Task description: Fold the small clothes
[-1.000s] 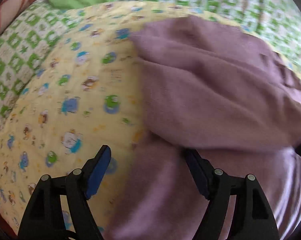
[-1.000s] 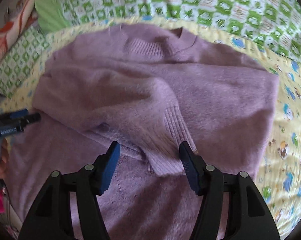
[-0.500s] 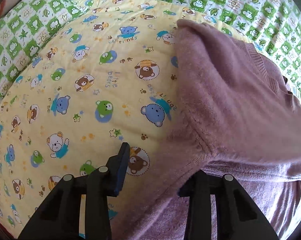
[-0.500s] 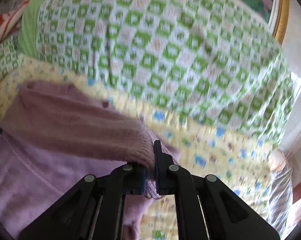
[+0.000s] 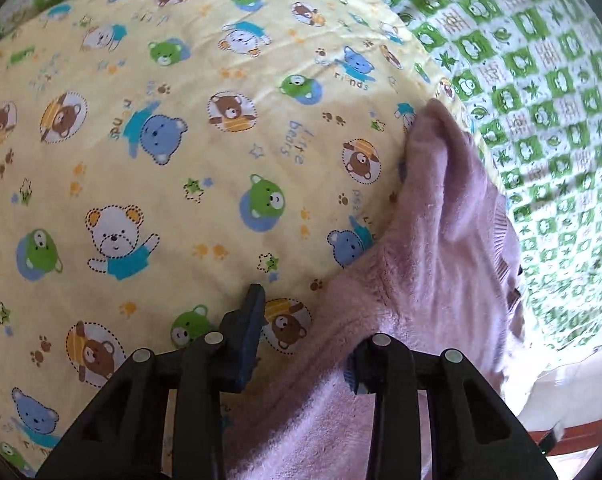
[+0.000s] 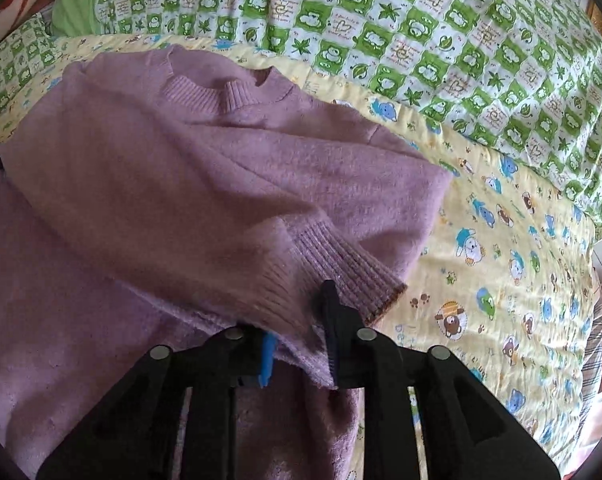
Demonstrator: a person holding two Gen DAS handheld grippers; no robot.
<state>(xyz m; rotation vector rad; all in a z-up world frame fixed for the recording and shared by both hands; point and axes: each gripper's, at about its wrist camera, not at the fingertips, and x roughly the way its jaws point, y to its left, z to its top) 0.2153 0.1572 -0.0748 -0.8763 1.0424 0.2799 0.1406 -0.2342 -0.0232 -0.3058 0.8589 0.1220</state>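
Since half a second ago the right gripper (image 6: 297,344) has swung back over the purple sweater (image 6: 189,184), and its jaws, then pinched on the sleeve, have just been opening, now a narrow gap with the ribbed cuff (image 6: 341,272) and sleeve fold lying between them, no clamp visible. Left gripper (image 5: 305,344) has rolled, its jaws closed from wide to a medium gap, the sweater's edge bunched against the right-hand finger, grip unclear. Sweater lies neck away on the yellow bear-print blanket (image 6: 501,240), sleeve folded across its body, green checked quilt (image 6: 381,20) behind.
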